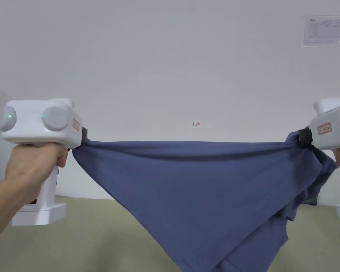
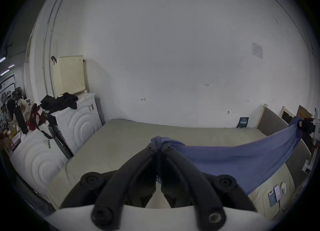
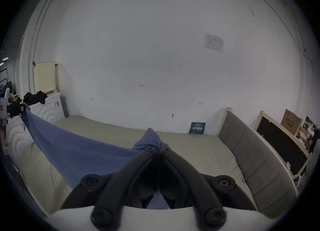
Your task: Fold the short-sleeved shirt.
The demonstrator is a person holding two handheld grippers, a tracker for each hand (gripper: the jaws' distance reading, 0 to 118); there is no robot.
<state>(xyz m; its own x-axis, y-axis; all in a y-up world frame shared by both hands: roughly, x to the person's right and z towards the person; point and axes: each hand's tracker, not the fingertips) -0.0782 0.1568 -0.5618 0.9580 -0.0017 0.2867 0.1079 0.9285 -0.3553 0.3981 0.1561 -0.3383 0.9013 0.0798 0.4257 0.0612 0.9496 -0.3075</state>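
While held taut above the pale green mattress, the blue-grey cotton short-sleeved shirt hangs between both claws: left claw clenched on one corner, right claw clenched on the other.

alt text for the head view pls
A blue shirt hangs stretched in the air between two white handheld tools, left tool and right tool each clamping a top corner, above a beige bed against a white wall.
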